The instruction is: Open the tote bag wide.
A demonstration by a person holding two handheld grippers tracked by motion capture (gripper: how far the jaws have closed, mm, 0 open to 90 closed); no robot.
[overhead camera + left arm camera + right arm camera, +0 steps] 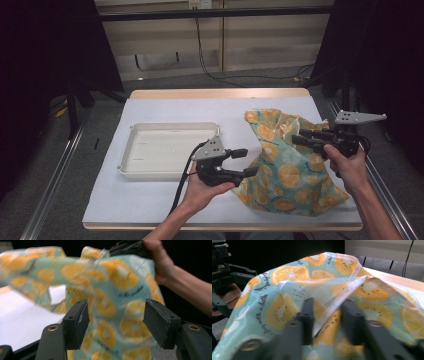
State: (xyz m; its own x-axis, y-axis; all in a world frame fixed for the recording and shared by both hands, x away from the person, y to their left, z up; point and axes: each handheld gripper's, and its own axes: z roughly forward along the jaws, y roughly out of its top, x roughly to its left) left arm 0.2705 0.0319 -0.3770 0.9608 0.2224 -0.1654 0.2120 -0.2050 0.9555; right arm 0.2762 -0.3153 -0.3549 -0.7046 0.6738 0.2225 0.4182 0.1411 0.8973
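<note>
My right gripper (301, 137), at three o'clock, grips the orange-print cloth (290, 170); my left gripper (245, 162), jaws apart, faces its edge beside the tray (150, 150).

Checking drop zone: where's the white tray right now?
High view: the white tray sits left of centre on the white table cover, just beyond the left gripper, with the orange-print cloth to its right.
</note>
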